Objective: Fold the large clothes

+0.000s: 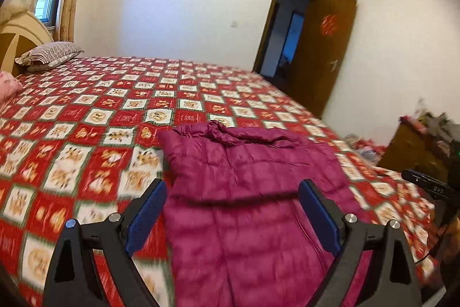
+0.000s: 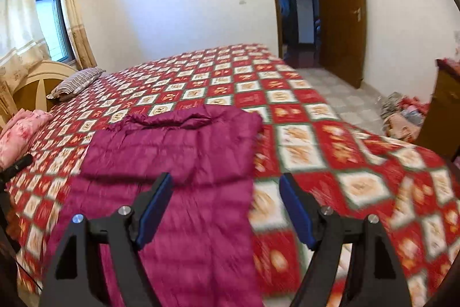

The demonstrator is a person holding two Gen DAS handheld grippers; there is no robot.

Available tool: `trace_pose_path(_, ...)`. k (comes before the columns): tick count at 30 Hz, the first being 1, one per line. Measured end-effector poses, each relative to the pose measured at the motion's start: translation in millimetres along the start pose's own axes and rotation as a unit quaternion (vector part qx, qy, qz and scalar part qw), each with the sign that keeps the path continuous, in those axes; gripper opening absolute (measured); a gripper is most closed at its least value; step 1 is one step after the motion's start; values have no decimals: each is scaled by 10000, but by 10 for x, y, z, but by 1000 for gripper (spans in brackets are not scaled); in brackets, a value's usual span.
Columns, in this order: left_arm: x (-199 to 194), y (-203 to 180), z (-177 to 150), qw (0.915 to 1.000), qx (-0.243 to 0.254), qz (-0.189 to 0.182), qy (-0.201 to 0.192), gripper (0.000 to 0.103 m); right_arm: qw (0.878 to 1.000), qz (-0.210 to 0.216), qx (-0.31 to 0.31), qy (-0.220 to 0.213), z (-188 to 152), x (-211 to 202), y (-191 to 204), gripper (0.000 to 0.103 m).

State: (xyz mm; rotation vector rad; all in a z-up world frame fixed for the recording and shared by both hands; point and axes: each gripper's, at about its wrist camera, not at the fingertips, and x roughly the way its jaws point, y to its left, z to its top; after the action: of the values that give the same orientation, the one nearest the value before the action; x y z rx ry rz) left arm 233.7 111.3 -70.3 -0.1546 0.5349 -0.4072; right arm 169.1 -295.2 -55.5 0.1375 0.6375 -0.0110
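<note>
A magenta quilted down coat (image 1: 247,192) lies flat on the bed, with its upper part folded over the lower part and its collar at the far end. It also shows in the right wrist view (image 2: 172,169). My left gripper (image 1: 233,189) is open and empty, above the coat near its left edge. My right gripper (image 2: 225,181) is open and empty, above the coat's right edge. Part of the right gripper (image 1: 431,186) shows at the right of the left wrist view.
The bed has a red and white patterned cover (image 2: 330,134). A striped pillow (image 2: 77,82) and a pink folded cloth (image 2: 20,134) lie near the headboard. A brown door (image 2: 342,10) stands open. A wooden cabinet (image 2: 442,111) and a pile of things (image 2: 402,117) stand on the floor.
</note>
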Motion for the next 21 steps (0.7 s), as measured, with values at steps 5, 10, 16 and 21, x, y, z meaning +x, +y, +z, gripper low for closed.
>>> trace_pose_path(5,-575,54,-346,9999,-57,26,102,93,9994,-117,330,-69,-268,-606,-275,79)
trace_pose_path(10,-767,-17,-761,9990,129,185,390,93,9985,33,497,212,-585,-722,-340,79)
trace_pose_path(16,-689,11,-1293,9946,-94,383,959,93,9956,92,201,914,-1148,-499,-189,79)
trace_pose_path(21,-549,66,-1631,9872,-198,582,1468,93,9909,-173,-123,1329,-1444,-254,-81,78)
